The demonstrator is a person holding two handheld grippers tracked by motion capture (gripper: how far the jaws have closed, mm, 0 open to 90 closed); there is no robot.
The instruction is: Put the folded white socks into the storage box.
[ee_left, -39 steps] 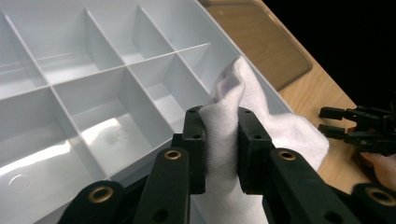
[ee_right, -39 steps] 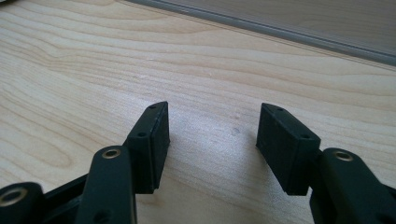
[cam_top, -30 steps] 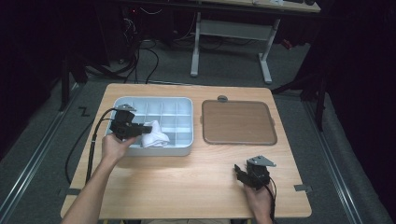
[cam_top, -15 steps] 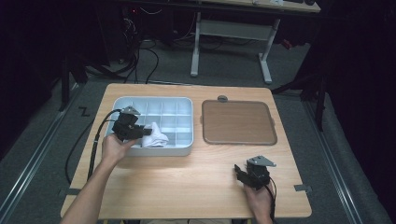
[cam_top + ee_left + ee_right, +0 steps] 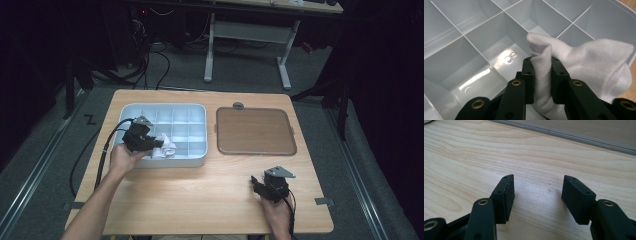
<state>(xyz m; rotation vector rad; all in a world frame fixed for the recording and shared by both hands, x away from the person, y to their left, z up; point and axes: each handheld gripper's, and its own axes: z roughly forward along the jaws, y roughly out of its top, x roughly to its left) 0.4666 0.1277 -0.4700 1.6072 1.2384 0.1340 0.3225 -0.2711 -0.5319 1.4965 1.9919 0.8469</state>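
Both forearms are bare, with no sleeves or gloves. Each hand carries a black two-jaw tool. The left gripper (image 5: 152, 144) has a small grey three-cornered plate on top and a black cable (image 5: 104, 155) looping from its rear. The right gripper (image 5: 259, 183) carries the same grey plate, with a thin black cable trailing behind it. Seen close, the jaws are matte black blocks with finely ribbed pads (image 5: 510, 192), small screw holes along their edges, and brass-coloured rivets (image 5: 483, 202) at the linkage pivots.
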